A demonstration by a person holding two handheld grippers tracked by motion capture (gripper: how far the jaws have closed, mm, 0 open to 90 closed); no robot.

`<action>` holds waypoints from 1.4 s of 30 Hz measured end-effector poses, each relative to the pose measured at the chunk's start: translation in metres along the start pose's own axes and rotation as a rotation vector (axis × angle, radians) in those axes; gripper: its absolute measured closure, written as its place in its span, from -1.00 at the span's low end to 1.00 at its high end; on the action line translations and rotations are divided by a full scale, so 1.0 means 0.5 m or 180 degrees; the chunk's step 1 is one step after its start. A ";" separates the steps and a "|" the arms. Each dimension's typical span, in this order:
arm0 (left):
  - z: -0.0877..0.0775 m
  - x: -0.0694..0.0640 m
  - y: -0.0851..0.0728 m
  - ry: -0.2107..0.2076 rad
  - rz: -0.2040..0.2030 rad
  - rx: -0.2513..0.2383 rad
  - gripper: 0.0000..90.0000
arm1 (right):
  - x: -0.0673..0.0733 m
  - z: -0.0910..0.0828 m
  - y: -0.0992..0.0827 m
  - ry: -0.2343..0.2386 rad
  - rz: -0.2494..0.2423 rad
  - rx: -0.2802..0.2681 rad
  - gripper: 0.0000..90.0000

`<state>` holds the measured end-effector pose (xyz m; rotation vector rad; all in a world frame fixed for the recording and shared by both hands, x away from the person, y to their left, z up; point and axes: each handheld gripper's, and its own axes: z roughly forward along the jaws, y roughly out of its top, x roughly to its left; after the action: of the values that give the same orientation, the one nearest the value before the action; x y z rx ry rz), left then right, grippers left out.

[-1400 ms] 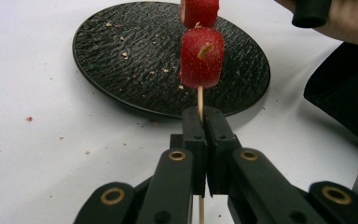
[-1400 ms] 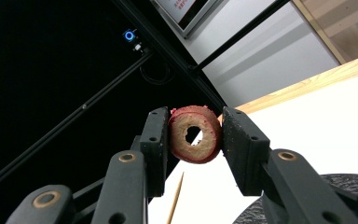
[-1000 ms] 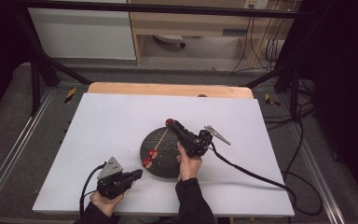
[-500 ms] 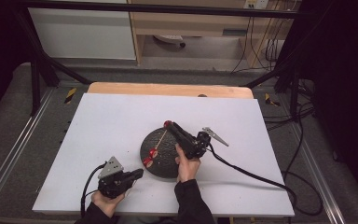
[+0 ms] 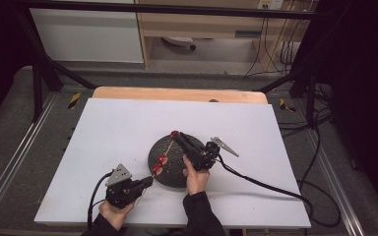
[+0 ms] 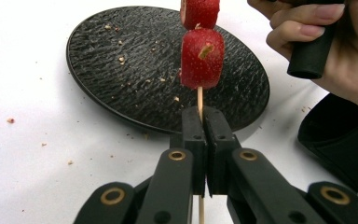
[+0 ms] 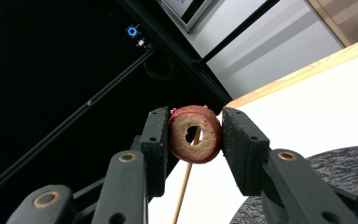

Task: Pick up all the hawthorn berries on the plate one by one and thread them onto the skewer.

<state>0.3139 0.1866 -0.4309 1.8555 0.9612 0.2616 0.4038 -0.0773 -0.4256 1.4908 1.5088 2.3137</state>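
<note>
A thin wooden skewer (image 6: 199, 99) is clamped upright in my left gripper (image 6: 203, 112), whose jaws are shut on it near the plate's front rim. Two red fruit pieces (image 6: 203, 58) are threaded on it above the black round plate (image 6: 135, 70). In the high view the skewer (image 5: 167, 150) slants from the left gripper (image 5: 148, 182) up to my right gripper (image 5: 174, 133). My right gripper (image 7: 195, 126) is shut on a red ring-shaped slice (image 7: 208, 140), and the skewer (image 7: 182, 191) shows behind the slice and through its hole.
The plate (image 5: 182, 174) lies on a white board (image 5: 128, 128) over a wooden table. Crumbs (image 6: 10, 120) dot the board beside the plate. The person's right hand (image 6: 326, 51) holds its gripper's handle right of the skewer. A cable (image 5: 266, 184) trails to the right.
The right gripper with its slice has shifted very slightly at the skewer's far end. The left gripper has stayed still.
</note>
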 end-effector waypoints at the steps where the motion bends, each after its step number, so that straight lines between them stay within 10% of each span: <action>1: 0.000 0.000 0.000 0.0003 0.0010 -0.0002 0.96 | 0.001 0.000 0.000 0.0002 -0.0003 0.0002 0.40; 22: 0.002 -0.012 -0.003 -0.0081 -0.0122 -0.0120 0.96 | 0.002 0.000 0.001 0.0046 -0.0099 -0.0133 0.41; 42: 0.005 -0.004 0.005 -0.0037 -0.0142 -0.0160 0.96 | 0.017 -0.007 -0.037 0.0127 -0.0109 0.0215 0.40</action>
<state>0.3151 0.1830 -0.4294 1.7858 0.9785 0.2457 0.3884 -0.0661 -0.4332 1.4295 1.6244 2.3095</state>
